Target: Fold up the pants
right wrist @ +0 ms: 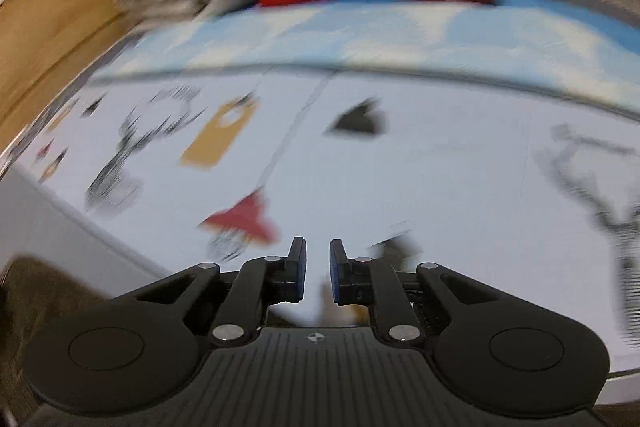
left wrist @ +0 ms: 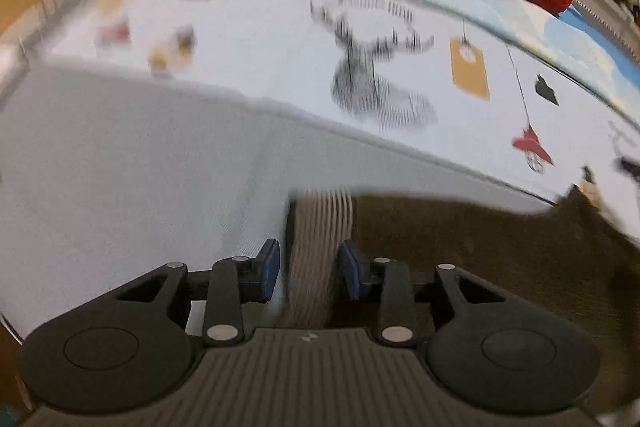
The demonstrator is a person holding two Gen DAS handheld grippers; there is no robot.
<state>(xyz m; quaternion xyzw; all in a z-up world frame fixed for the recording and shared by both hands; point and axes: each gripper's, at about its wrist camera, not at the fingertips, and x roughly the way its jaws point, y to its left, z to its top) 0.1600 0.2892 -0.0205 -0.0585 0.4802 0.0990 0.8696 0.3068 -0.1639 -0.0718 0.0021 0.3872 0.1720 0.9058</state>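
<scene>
A white sheet (left wrist: 120,163) is covering a bed printed with deer and tags. On it, dark olive pants (left wrist: 500,267) are lying flat, their ribbed waistband (left wrist: 320,247) pointing forward. The left gripper (left wrist: 308,273) is hovering with jaws apart astride that waistband. The right gripper (right wrist: 318,273) is hanging nearly closed, gripping nothing. Though blurred, the fabric seems soft, light; the waistband corners offer the firmest hold.

Dark olive pants (left wrist: 480,259), ribbed waistband (beige), lying flat
</scene>
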